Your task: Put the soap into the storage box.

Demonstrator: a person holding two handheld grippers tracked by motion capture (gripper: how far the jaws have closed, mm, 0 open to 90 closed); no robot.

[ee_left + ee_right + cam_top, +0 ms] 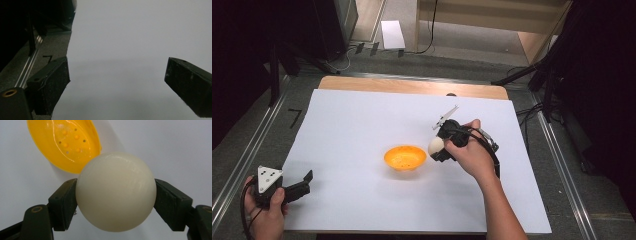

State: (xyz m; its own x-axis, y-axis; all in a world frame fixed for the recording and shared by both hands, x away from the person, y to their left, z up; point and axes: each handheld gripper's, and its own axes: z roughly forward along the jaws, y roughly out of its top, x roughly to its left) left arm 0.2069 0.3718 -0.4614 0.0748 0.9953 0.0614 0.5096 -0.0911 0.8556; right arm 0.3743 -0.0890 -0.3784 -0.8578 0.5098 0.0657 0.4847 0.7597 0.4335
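The right gripper is clamped on a cream-white ball, one black jaw pressing on each side of it. In the right gripper view the ball sits between the two pads, and the orange bowl lies just past it, to the upper left of the jaws. This view shows what the high view cannot: the inside of the bowl has small bumps and a few tiny holes on its bottom.

The high view gives the wider layout. There the bowl stands just beside the right gripper, on its jaw side, and the ball is close to the bowl's rim but not inside it. The left gripper is well apart from both, near the front left corner of the white sheet. Its jaws stand wide apart with nothing between them.

In the left gripper view, the edge of the sheet runs just beside one jaw, with grey floor and a metal rail beyond it. In front of this gripper the sheet is free. I can read no brand, label or writing anywhere.
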